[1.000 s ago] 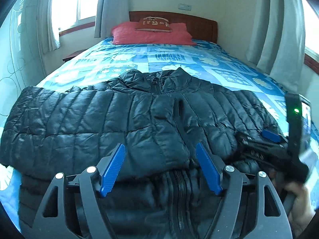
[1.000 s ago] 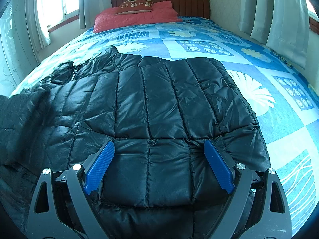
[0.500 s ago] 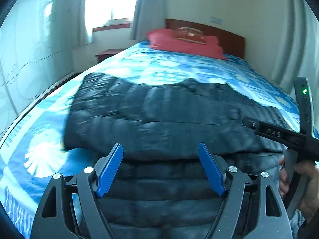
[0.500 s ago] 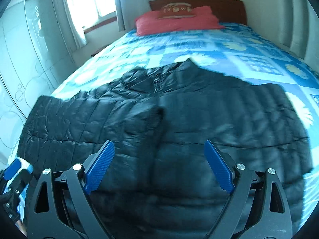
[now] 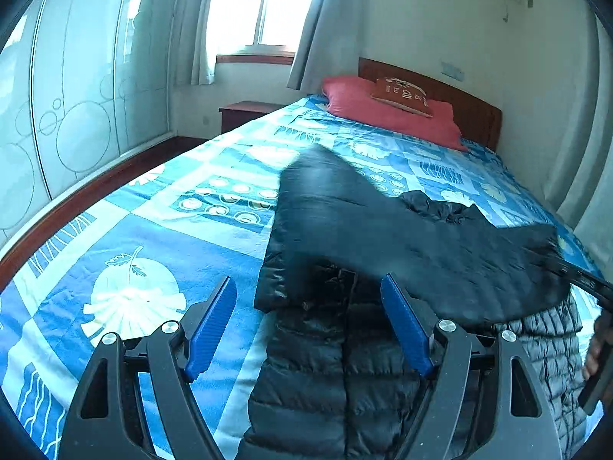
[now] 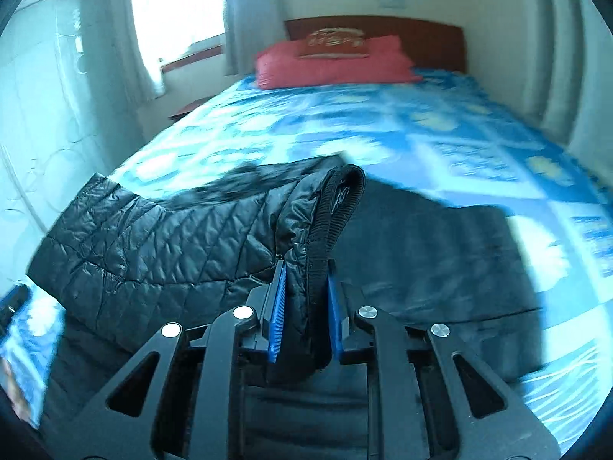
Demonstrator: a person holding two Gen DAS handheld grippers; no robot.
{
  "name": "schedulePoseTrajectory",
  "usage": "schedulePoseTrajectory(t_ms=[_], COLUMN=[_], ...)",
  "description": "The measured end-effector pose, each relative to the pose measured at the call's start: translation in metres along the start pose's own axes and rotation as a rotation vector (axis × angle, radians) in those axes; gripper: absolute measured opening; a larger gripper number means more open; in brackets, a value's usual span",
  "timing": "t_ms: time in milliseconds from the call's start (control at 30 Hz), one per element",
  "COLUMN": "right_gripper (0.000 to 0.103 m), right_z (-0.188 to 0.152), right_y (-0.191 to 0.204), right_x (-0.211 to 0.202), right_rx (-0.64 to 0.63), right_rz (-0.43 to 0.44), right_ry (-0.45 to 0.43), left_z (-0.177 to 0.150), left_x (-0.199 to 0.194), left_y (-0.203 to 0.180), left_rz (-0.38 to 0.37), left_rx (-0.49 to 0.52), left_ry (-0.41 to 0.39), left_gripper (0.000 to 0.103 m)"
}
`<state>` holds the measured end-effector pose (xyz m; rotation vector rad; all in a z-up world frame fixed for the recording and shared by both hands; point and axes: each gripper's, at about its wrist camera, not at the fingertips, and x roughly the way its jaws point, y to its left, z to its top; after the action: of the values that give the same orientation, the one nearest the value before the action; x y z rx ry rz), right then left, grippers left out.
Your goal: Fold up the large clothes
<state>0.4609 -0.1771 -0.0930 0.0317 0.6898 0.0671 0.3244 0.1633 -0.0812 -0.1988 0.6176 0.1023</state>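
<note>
A black quilted puffer jacket [image 5: 314, 364] lies on the blue patterned bed [image 5: 153, 230]. One sleeve [image 5: 402, 230] is lifted and stretched across the jacket's body, blurred by motion. In the right wrist view my right gripper [image 6: 306, 264] has its jaws closing, and its blue pads press on the sleeve's ribbed cuff [image 6: 341, 195]. The rest of the jacket [image 6: 153, 237] spreads to the left below it. My left gripper [image 5: 306, 280] is open above the jacket's left edge, with nothing gripped. The right tool's black body [image 5: 586, 280] and a hand [image 5: 597, 349] show at the right edge.
Red pillows [image 5: 383, 107] and a wooden headboard [image 5: 475, 115] are at the far end of the bed. A nightstand [image 5: 245, 113] and a frosted wardrobe [image 5: 76, 115] stand to the left. Bare bedspread stretches left of the jacket and beyond it.
My right gripper went from wide open to closed on the sleeve cuff and rose with it. The sleeve now hangs across the jacket. The left gripper swung to the jacket's left edge, still open.
</note>
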Motion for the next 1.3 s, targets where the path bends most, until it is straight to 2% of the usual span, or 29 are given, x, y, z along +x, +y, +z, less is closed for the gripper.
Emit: schedulePoseTrajectory(t_ms=[167,300,400,433,467,533,633,700,733,767,867,933,1033,1133,1200,1233,1300], right_gripper=[0.019,0.023,0.042,0.052,0.056,0.057,0.058,0.058,0.059,0.061,0.061,0.061,0.061,0.063,0.064,0.064,0.067], right_z=[-0.011,-0.033,-0.036,-0.034,-0.031,-0.025,-0.019,-0.028,-0.033,-0.042,-0.041,-0.035,-0.018,0.001,0.009,0.009,0.002], right_y=[-0.071,-0.095,-0.096,-0.094,-0.089,-0.078,-0.051,-0.044,-0.044,-0.044,-0.042,-0.042,-0.042,-0.045,-0.045,-0.045,-0.046], right_x=[0.016,0.033,0.033,0.025,0.018,0.015,0.036,0.059,0.067,0.078,0.079,0.073,0.057,0.062,0.080,0.093,0.117], right_rx=[0.090,0.115,0.123,0.133,0.138,0.122,0.048,0.047,0.053,0.053,0.060,0.072,0.084,0.104,0.109,0.111,0.101], right_rz=[-0.071,-0.099,-0.125,-0.133,-0.144,-0.123,-0.096,-0.077,-0.081,-0.088,-0.093,-0.081,-0.060,-0.058,-0.059,-0.072,-0.098], right_ry=[0.072,0.162,0.154,0.112,0.069,0.042,0.079,0.151,0.180,0.182,0.176,0.179,0.115,0.090,0.105,0.128,0.185], left_z=[-0.001,-0.005,-0.003,-0.002,0.001,0.007,0.016,0.017,0.015,0.011,0.005,0.008,0.018,0.041,0.054,0.060,0.059], left_x=[0.017,0.035,0.050,0.053,0.056,0.066,0.090,0.109,0.122,0.134,0.150,0.145,0.125,0.108,0.114,0.127,0.155], left_y=[-0.008,-0.020,-0.028,-0.030,-0.031,-0.036,-0.039,-0.035,-0.033,-0.030,-0.021,-0.019,-0.020,-0.027,-0.034,-0.037,-0.039], left_rz=[-0.008,0.000,0.004,0.004,0.006,0.018,0.066,0.089,0.099,0.101,0.074,0.071,0.075,0.032,0.030,0.032,0.085], left_rx=[0.007,0.059,0.088,0.093,0.100,0.122,0.143,0.140,0.138,0.131,0.088,0.079,0.069,0.059,0.076,0.088,0.102], left_ry=[0.029,0.063,0.081,0.081,0.078,0.067,0.080,0.129,0.182,0.234,0.307,0.304,0.277,0.165,0.112,0.123,0.164], left_gripper=[0.077,0.077,0.077,0.077,0.077,0.077,0.077,0.077,0.077,0.078,0.079,0.078,0.077,0.077,0.077,0.077,0.077])
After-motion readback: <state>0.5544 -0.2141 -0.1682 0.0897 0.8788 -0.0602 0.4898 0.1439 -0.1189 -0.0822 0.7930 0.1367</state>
